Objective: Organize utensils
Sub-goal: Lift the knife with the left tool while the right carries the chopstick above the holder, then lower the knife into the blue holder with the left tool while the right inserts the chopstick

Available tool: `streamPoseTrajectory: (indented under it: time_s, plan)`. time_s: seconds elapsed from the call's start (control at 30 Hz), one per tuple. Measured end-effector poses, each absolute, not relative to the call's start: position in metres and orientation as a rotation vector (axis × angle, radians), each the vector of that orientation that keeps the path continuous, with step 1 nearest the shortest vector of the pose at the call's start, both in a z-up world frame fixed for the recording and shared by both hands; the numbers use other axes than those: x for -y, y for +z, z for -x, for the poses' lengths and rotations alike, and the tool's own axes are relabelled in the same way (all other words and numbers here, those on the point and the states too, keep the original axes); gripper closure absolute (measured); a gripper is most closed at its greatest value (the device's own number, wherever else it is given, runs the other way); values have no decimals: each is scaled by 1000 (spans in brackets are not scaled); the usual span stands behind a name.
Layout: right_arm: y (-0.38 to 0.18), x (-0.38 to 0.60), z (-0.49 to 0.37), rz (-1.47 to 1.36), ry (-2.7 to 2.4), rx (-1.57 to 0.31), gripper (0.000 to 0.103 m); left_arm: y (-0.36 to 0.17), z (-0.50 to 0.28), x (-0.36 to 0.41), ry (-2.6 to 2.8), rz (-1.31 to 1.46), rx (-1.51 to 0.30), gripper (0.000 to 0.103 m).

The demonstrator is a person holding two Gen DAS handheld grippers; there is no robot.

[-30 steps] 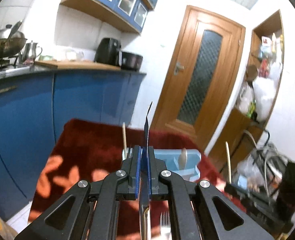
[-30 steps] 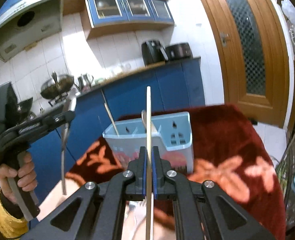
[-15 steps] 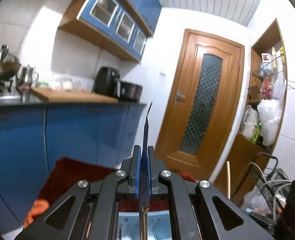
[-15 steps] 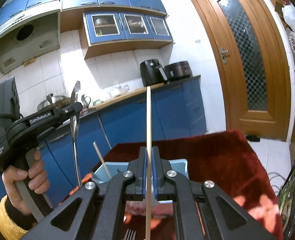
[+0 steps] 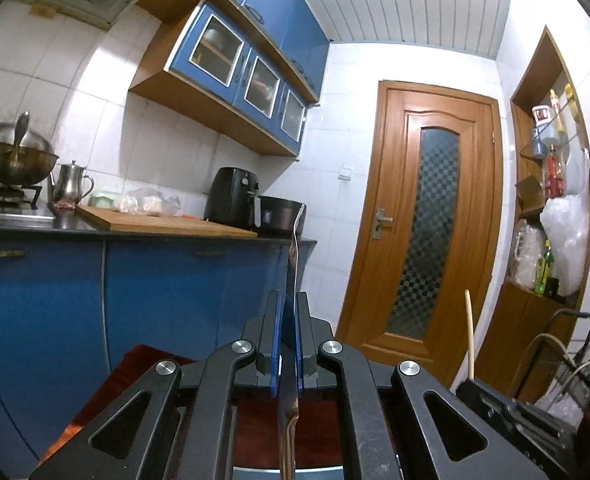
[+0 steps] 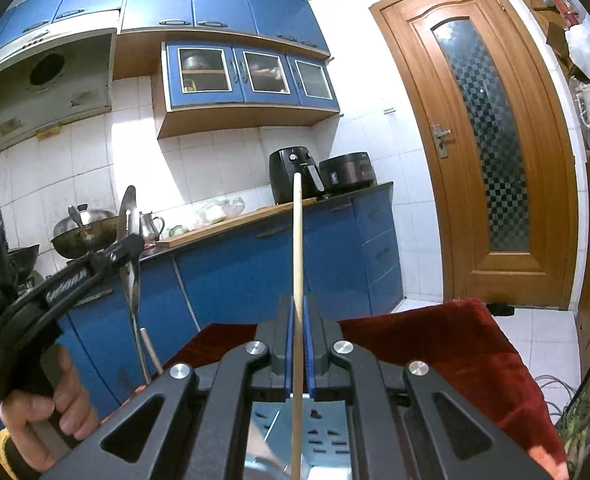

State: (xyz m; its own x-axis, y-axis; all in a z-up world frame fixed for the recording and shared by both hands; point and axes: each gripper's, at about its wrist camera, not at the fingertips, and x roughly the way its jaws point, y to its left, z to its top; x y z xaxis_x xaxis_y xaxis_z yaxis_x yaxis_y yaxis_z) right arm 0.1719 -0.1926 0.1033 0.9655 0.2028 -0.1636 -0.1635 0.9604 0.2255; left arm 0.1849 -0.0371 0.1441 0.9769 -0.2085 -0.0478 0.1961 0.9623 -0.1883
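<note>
Blue kitchen cabinets (image 6: 255, 276) and a wooden door (image 5: 427, 224) stand behind a tabletop (image 6: 467, 344) draped in red cloth. Left tongs (image 5: 288, 344) clamp a metal spoon (image 5: 293, 280) upright. Right tongs (image 6: 298, 344) pinch a wooden chopstick (image 6: 297, 248) upright above the pale blue utensil holder (image 6: 327, 436).

No legible text (gripper (image 6: 129, 254) lettering blurred)

Utensil holder (image 6: 295, 432): largely hidden behind the right gripper (image 6: 298, 344), cut off at 6 o'clock. Spoon (image 5: 288, 432) handle runs off frame at 6 o'clock.
</note>
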Motion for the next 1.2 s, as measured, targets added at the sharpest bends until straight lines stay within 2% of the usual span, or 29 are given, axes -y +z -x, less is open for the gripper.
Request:
streamPoseTrajectory:
  time_s: [0.6, 0.67, 0.73, 1.2]
  plan:
    - [71, 188, -192, -122, 183, -247, 95, 114, -194, 41, -268, 165, -175, 97]
    - [72, 187, -189, -126, 195, -250, 87, 114, -192, 42, -279, 157, -185, 89]
    - [75, 186, -185, -123, 199, -240, 86, 115, -189, 43, -280, 153, -186, 65]
    - [99, 183, -143, -120, 179, -227, 80, 134, -155, 47, -338, 129, -231, 64]
